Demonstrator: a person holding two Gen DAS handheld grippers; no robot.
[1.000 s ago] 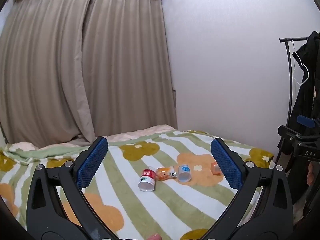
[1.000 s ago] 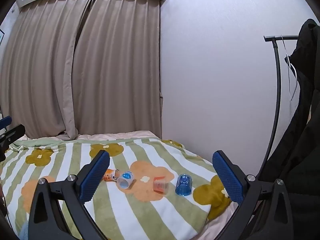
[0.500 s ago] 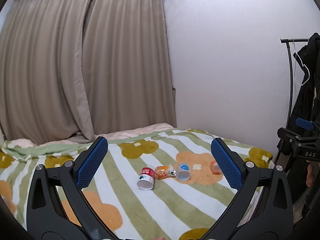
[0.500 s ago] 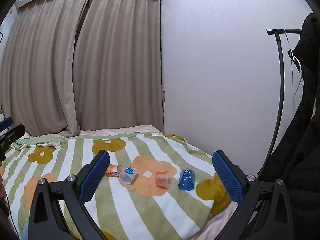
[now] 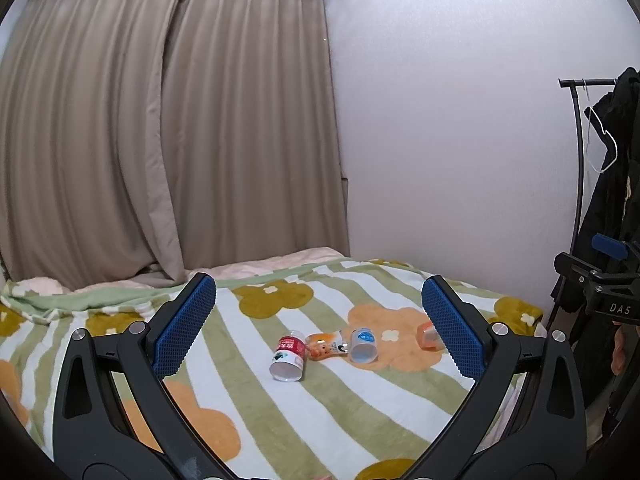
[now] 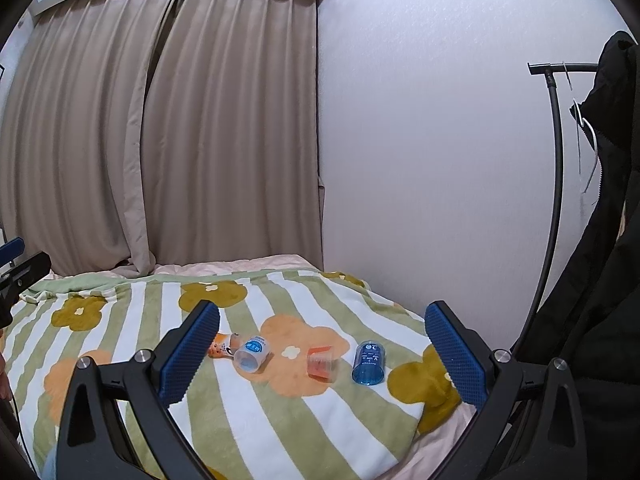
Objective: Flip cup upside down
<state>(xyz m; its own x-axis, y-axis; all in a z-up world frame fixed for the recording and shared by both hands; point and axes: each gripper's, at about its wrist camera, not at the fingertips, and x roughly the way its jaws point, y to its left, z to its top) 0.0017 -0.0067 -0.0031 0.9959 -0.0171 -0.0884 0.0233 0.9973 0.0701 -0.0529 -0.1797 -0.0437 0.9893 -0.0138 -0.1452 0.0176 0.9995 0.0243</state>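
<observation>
While both grippers hung well back from the bed (image 5: pixel 360 420), I had the left gripper (image 5: pixel 319 328) and the right gripper (image 6: pixel 322 354) with fingers spread wide, holding nothing. The cups lay in a loose row on the blanket, the red-labelled cup (image 5: pixel 289 356) on its side. By my judgement nothing was flipped yet; reach, grasp and turn all remained.

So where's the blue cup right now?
In the right wrist view the blue cup sits on the blanket toward the right edge of the bed, just right of the orange cup, apart from it.
</observation>
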